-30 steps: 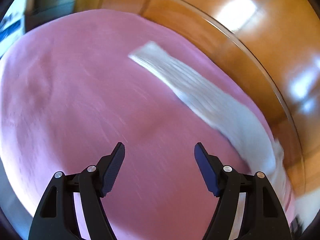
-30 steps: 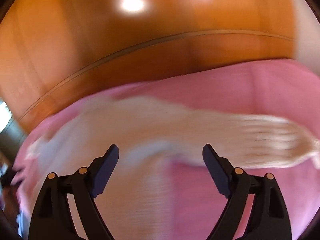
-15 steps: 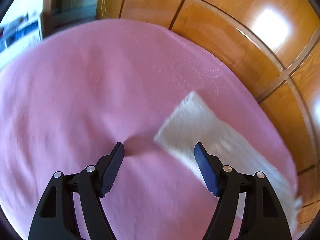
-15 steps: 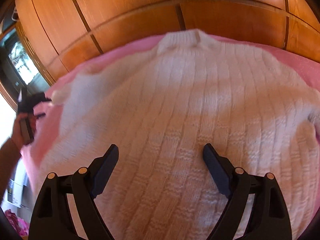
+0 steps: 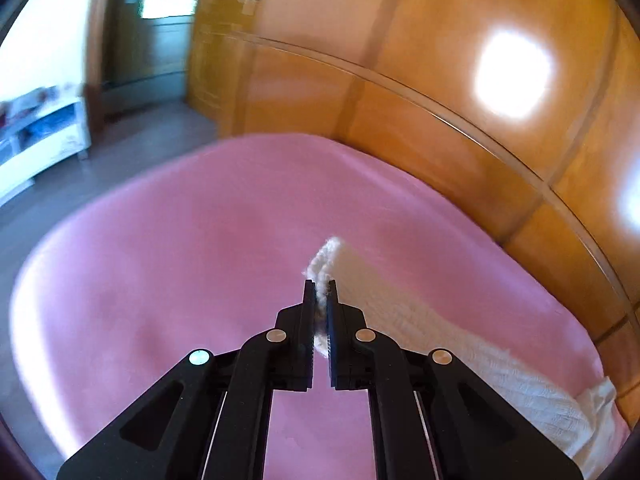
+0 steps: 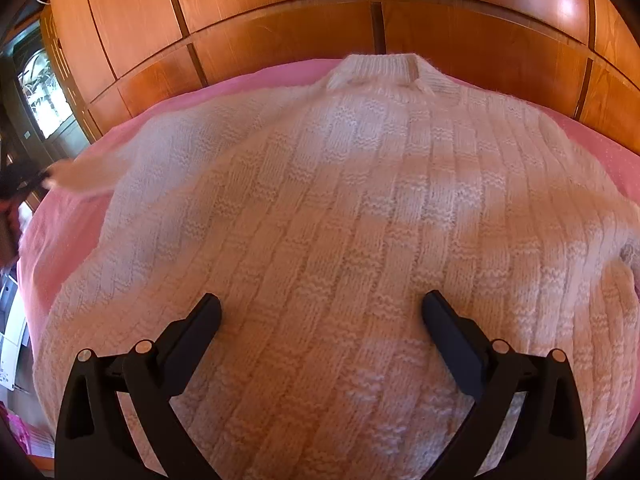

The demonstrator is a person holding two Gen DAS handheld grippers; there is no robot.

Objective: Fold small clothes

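Note:
A small white knitted sweater (image 6: 340, 220) lies flat on a pink blanket (image 6: 60, 240), collar at the far side. My right gripper (image 6: 320, 316) is open and empty just above the sweater's lower body. My left gripper (image 5: 320, 292) is shut on the cuff of the sweater's sleeve (image 5: 400, 312) and holds it lifted above the pink blanket (image 5: 180, 260). In the right wrist view the left gripper (image 6: 24, 180) shows at the far left edge with the sleeve end (image 6: 80, 176) raised.
Orange wooden wardrobe panels (image 6: 280, 32) stand close behind the bed. In the left wrist view a white shelf (image 5: 36, 140) and a grey floor (image 5: 140, 140) lie beyond the bed's far edge.
My left gripper has closed on the sleeve cuff and lifted it. My right gripper has stayed open over the sweater body.

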